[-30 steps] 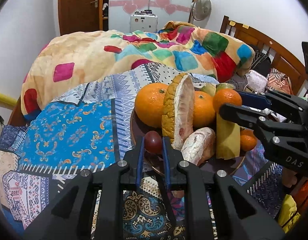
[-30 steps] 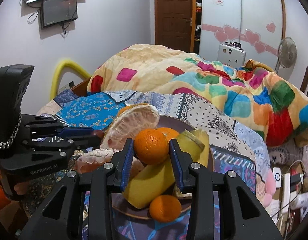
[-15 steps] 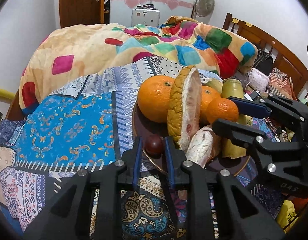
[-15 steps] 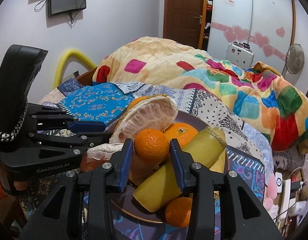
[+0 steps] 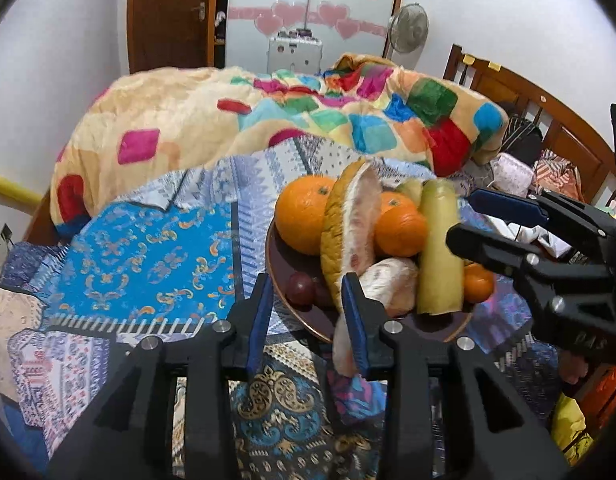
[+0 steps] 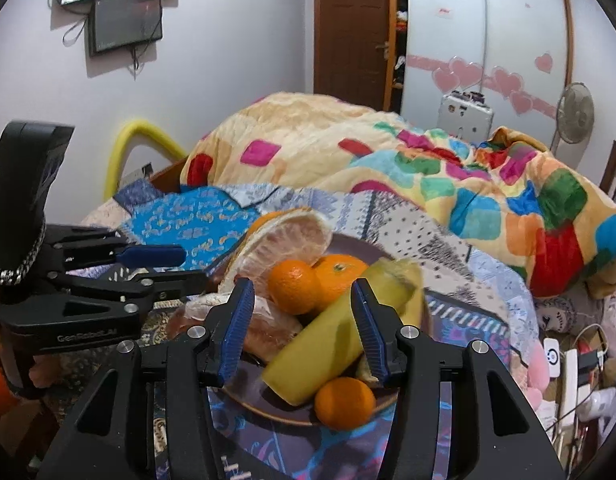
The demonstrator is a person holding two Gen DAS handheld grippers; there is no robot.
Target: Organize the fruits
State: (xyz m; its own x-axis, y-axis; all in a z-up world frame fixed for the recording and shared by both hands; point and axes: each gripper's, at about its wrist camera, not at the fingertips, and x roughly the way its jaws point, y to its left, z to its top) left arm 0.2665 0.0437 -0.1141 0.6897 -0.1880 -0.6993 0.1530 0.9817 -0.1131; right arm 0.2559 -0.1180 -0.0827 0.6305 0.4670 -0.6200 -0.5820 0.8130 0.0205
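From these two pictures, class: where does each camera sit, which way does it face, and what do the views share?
Left wrist: on the left gripper, facing the plate and grape; its open fingers show, the right gripper alongside.
Right wrist: on the right gripper, facing the small orange and banana; open fingers show, the left gripper alongside.
Shared: the pomelo wedge, plate, bedding.

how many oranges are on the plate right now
4 in view. A large orange sits at the plate's far left, a second orange is behind the pomelo wedge, a third orange is beside it, and a small orange is at the right edge. Others may be hidden.
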